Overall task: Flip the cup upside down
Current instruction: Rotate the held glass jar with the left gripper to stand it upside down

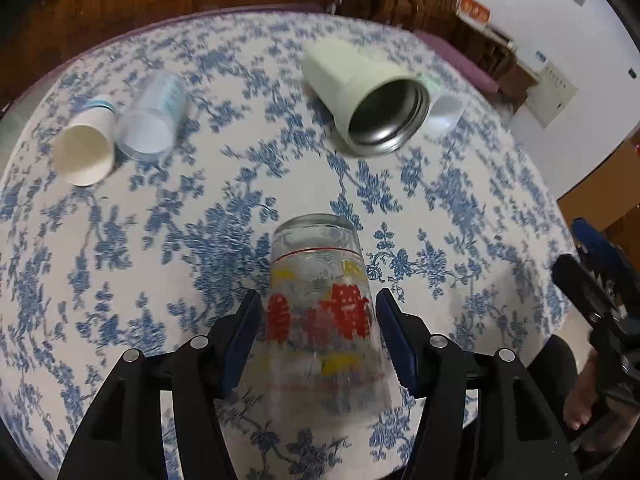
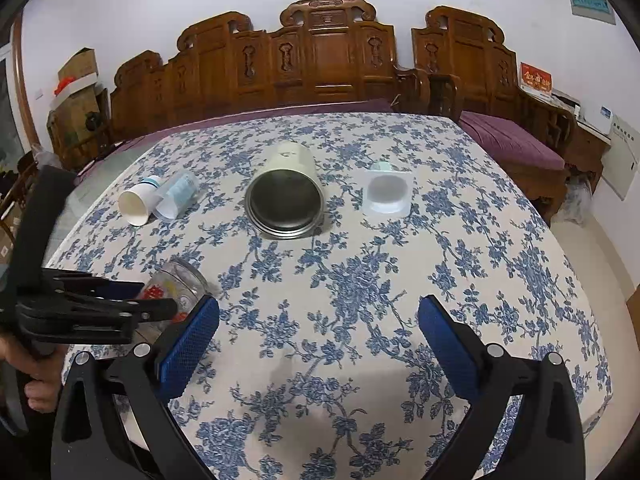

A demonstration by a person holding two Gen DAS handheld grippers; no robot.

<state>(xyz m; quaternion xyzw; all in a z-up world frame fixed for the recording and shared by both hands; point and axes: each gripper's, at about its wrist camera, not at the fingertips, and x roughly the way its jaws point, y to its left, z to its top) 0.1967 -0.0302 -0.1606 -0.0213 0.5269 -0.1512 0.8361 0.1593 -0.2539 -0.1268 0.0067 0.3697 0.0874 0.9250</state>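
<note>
The glass [image 1: 320, 312], printed with red and yellow figures, sits between the blue pads [image 1: 240, 340] of the left gripper [image 1: 318, 336], near the table's near-left edge. Its base points away from the camera and its mouth toward the gripper body, so it appears tilted, partway through a turn; motion blur makes it hard to tell whether any part of it touches the cloth. The jaws stand narrow, closed on the glass at mid-wall, a grip that leaves both base and rim free so the mouth can meet the table. From the right wrist view the glass [image 2: 176, 284] shows beside the left gripper, leaning.

The right gripper [image 2: 318, 344] hovers over bare tablecloth [image 2: 360, 280] to the right, its jaws wide and holding nothing; it seems kept clear so as not to obstruct the turn.

Farther off lie other vessels on their sides: a white mug [image 1: 360, 96] with a steel interior at centre, mouth toward the viewer; a paper cup [image 1: 86, 152] and a clear plastic cup [image 1: 154, 120] touching at far left; a small clear container [image 2: 387, 194] at far right. A carved wooden bench [image 2: 320, 52] stands beyond the table.
</note>
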